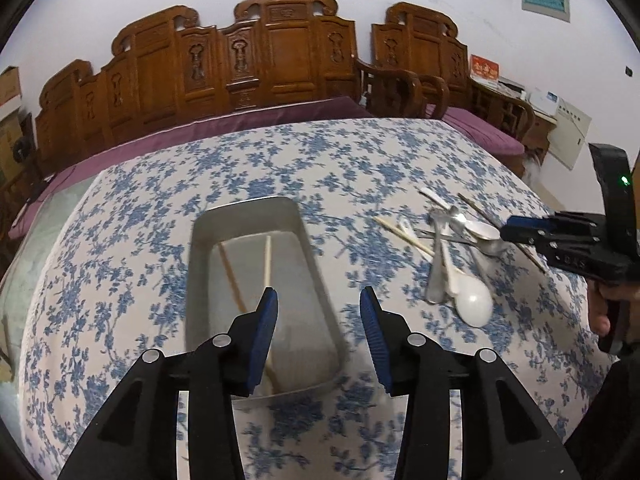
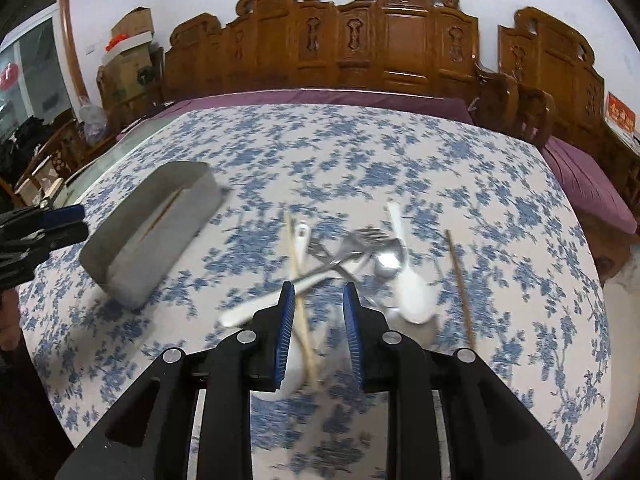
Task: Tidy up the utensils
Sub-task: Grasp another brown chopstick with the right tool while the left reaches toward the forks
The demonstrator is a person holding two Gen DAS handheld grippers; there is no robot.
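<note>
Blue-flowered tabletop (image 1: 320, 152) before carved wooden chairs (image 1: 256, 52), left gripper (image 1: 319, 300) tilted down over the metal tray (image 1: 200, 272) holding two chopsticks (image 1: 267, 256), jaws spread and empty, while the right gripper (image 2: 319, 296) hovers half-spread above the utensil pile (image 2: 360, 256).

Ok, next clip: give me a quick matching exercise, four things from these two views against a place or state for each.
Things:
1. pale chopsticks
2. white plastic spoon
3. left gripper
4. dark chopstick

Places or states:
A. open, nothing between its fingers
B. inside the metal tray
C. alone on the tablecloth, right of the pile in the right wrist view
D. in the loose utensil pile

Pairs: 1-B, 2-D, 3-A, 4-C
</note>
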